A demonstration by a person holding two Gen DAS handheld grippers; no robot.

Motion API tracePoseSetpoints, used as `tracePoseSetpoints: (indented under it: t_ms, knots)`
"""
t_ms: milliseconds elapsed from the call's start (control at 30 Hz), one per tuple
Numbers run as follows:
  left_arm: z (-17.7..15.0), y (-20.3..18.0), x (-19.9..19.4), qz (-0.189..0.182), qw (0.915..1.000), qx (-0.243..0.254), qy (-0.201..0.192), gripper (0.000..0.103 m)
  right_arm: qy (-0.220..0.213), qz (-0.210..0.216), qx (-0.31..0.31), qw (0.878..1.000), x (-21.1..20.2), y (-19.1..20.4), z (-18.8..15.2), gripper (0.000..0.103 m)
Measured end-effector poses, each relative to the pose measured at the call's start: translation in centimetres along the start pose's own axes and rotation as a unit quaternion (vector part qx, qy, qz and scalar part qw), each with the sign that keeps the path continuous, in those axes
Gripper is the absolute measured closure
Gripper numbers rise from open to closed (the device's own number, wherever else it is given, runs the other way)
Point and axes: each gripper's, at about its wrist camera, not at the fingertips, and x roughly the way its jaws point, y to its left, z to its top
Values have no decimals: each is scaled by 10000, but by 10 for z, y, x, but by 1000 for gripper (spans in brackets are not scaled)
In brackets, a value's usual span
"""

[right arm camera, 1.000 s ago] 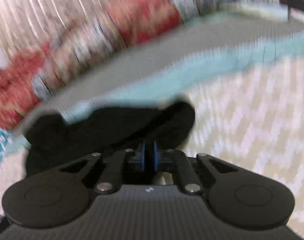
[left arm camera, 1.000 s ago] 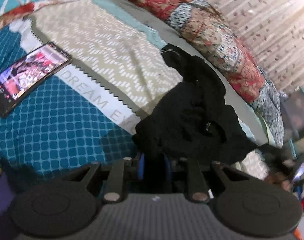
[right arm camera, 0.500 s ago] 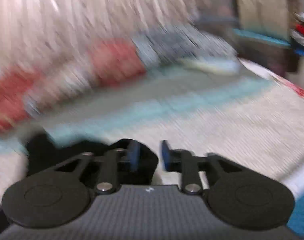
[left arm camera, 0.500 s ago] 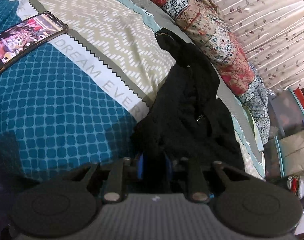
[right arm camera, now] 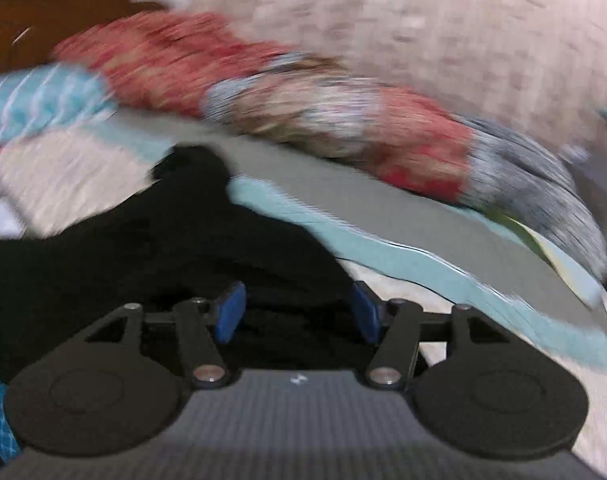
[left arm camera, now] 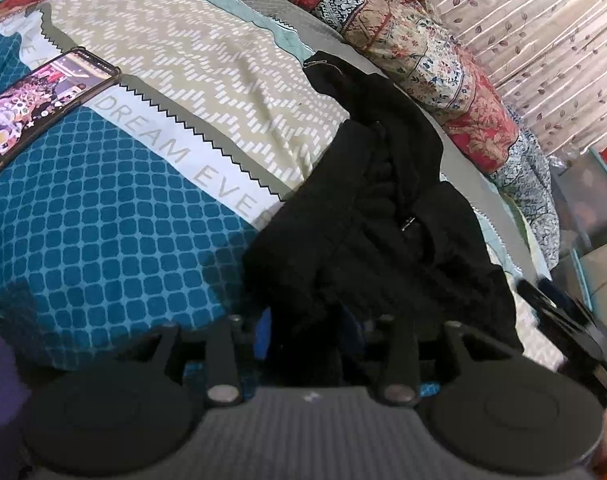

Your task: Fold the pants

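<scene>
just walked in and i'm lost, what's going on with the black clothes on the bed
A person with a handheld gripper in each hand is folding crumpled black fabric pants on a patterned teal and beige bedspread. The left gripper has a bunched edge of the pants between its blue pads, and its jaws have just been opening. The right gripper is open over the black cloth, jaws also just widened, pads not pressing it. A lit smartphone lies nearby.

A bed fills the scene, spread with a patchwork bedsheet [left arm camera: 103, 232]: teal squares near, a white lettered band, beige zigzag farther off. A red and blue floral quilt [left arm camera: 443, 80] lies rolled along its far edge. Behind it hangs a pale leaf-print curtain [left arm camera: 543, 40]. A lit phone [left arm camera: 39, 100] rests at left.
</scene>
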Motion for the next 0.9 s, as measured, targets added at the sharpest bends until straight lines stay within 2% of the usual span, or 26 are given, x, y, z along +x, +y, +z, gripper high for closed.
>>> tracePoseSetpoints:
  t_ms: [133, 167, 200, 233, 267, 333, 367, 433, 500, 533, 600, 667, 767, 800, 833, 900]
  knots:
    - [-1, -6, 2, 162, 9998, 128, -2, 68, 393, 332, -572, 9970, 44, 41, 4, 42]
    - [-1, -8, 2, 205, 9996, 176, -4, 68, 484, 351, -724, 9956, 60, 48, 5, 44]
    - [-1, -9, 3, 247, 9995, 212, -5, 72, 567, 321, -821, 9945, 66, 56, 4, 51]
    - [0, -10, 3, 271, 9993, 249, -8, 78, 656, 196, -819, 9943, 72, 58, 5, 91]
    - [0, -11, 3, 276, 9992, 289, -13, 80, 697, 101, -640, 9955, 76, 51, 11, 94]
    - [2, -12, 0, 242, 9991, 347, -50, 81, 349, 157, 402, 9985, 62, 15, 23, 95]
    - [3, -12, -1, 223, 9990, 371, -61, 82, 152, 90, 933, 9955, 50, -10, 31, 95]
    - [6, -11, -2, 193, 9992, 355, -63, 82, -222, -433, 1582, 9862, 25, -54, 41, 96]
    - [8, -9, -1, 144, 9995, 271, -80, 82, -545, -1093, 2181, 9683, -8, -109, 45, 96]
    - [10, -8, -1, 110, 9997, 206, -99, 82, -633, -1506, 2476, 9550, -24, -138, 45, 96]
    - [13, -5, -1, 49, 9999, 74, -133, 82, -577, -2453, 2815, 9259, -44, -187, 38, 96]
    - [15, -3, 0, 5, 9999, -37, -131, 82, -348, -3037, 3097, 9004, -52, -225, 25, 95]
    - [19, 0, 0, -42, 9998, -166, -122, 82, 250, -3449, 3469, 8719, -46, -263, -1, 88]
    - [21, 0, 0, -67, 9997, -216, -116, 82, 496, -3535, 3520, 8653, -40, -269, -12, 81]
    - [22, 1, 0, -105, 9995, -282, -110, 82, 617, -3604, 3575, 8594, -47, -266, -28, 68]
    - [26, 0, -2, -168, 9991, -363, -113, 82, 692, -3594, 3748, 8518, -50, -259, -48, 60]
